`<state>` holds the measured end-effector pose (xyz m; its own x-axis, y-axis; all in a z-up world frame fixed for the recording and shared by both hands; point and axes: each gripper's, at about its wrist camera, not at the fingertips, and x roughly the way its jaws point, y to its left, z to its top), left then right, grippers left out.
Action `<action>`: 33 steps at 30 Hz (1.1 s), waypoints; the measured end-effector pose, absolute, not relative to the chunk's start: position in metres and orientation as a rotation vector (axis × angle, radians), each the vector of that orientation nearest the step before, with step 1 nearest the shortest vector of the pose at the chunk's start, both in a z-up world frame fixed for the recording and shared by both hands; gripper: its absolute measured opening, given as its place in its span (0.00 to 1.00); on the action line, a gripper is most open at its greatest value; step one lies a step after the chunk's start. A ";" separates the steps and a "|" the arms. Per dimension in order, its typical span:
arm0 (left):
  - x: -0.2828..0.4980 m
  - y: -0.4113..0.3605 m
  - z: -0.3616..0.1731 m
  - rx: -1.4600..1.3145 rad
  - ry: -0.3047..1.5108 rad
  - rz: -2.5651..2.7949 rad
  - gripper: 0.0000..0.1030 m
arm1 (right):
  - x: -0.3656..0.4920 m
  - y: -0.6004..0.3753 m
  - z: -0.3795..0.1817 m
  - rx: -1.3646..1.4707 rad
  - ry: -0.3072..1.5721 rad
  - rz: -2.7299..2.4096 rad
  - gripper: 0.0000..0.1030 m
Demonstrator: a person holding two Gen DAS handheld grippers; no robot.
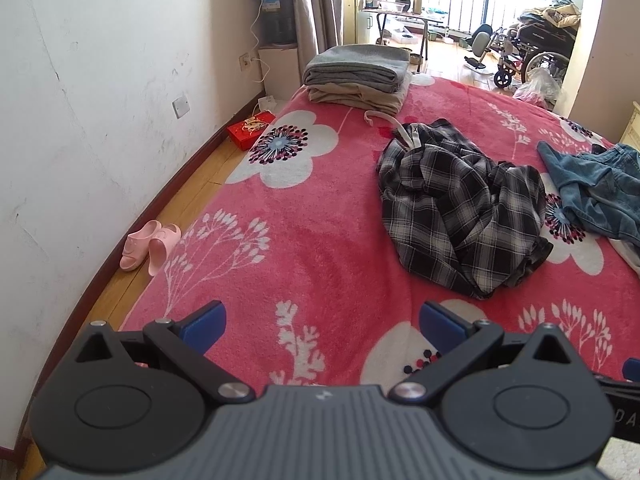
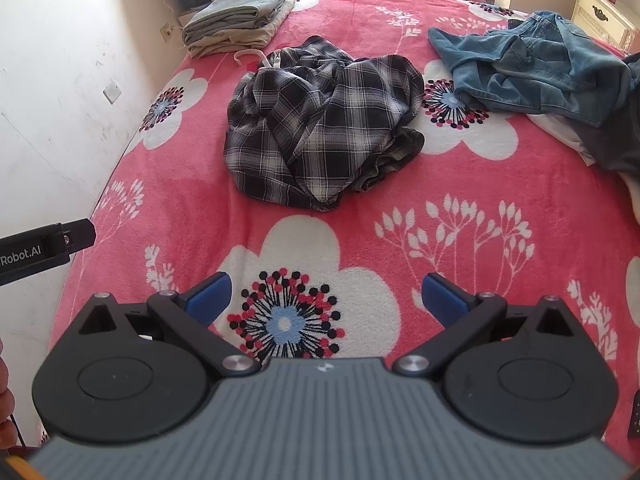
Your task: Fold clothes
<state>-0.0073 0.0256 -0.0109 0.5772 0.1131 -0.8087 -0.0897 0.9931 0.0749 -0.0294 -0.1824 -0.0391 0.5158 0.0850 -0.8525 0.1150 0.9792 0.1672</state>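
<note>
Since both the left gripper (image 1: 322,322) and right gripper (image 2: 326,300) hover spread wide and empty, the crumpled plaid shirt (image 2: 320,128) ahead probably grabs in bunched layers, and its hanger (image 2: 250,56) could snag.

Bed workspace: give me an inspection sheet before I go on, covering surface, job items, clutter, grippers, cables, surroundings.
Surface: red floral blanket covers the bed.
Job's things: plaid shirt crumpled mid-bed; blue jeans crumpled to its right; folded grey and beige stack at the far left corner.
Clutter: white hanger beside the shirt's collar; dark and white garments at the right edge.
Grippers: left gripper and right gripper both open, empty, over the near blanket.
Cables: white cord runs down the wall to a socket.
Surroundings: pink slippers and red box on the floor; wheelchair beyond the bed.
</note>
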 end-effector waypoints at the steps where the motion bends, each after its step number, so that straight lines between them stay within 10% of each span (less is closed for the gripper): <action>1: -0.007 0.026 -0.011 0.027 0.949 0.119 1.00 | -0.029 -0.182 -0.039 0.213 1.031 -0.018 0.99; 33: 0.075 0.035 -0.053 -0.021 0.939 0.061 1.00 | 0.011 -0.206 -0.059 0.296 0.937 0.030 0.99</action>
<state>0.0748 0.0352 -0.0530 0.5888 0.0432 -0.8071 -0.0615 0.9981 0.0085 0.0111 -0.2055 -0.0589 0.5948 0.1528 -0.7892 0.1025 0.9593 0.2630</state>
